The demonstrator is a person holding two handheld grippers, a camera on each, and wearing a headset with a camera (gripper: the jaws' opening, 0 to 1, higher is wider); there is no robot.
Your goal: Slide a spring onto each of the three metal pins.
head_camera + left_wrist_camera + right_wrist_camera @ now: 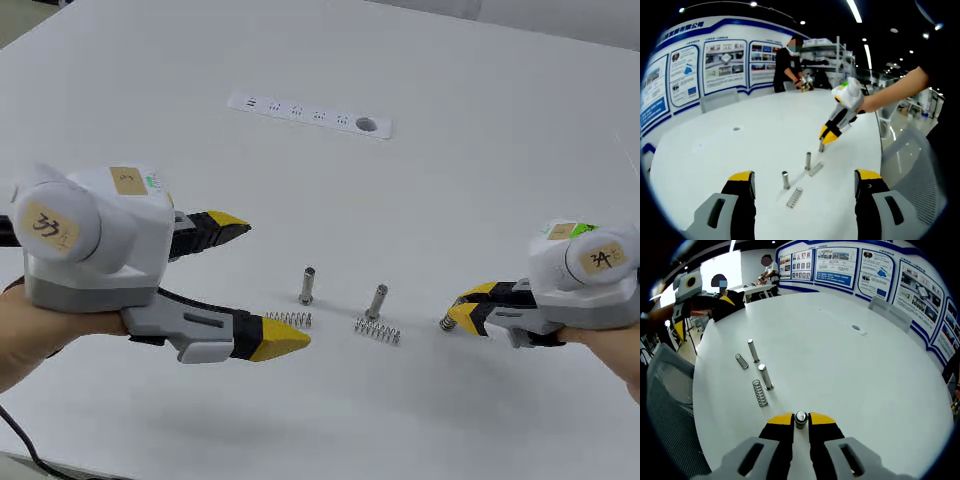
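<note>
Two pins point(307, 285) point(377, 301) upright on table point(450, 200), spring point(289, 319) point(377, 331) lying beside each; third pin point(800, 418) clenched in right tool point(462, 315); left tool point(272, 284) released.

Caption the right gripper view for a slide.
Right gripper shut on a metal pin; near pin and far pin stand on the table, near spring and far spring lying beside them.

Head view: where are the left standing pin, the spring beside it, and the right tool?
left standing pin point(307, 285), head view, mid shaft
spring point(289, 319), head view, middle coils
right tool point(456, 312), head view, between its tips
</note>
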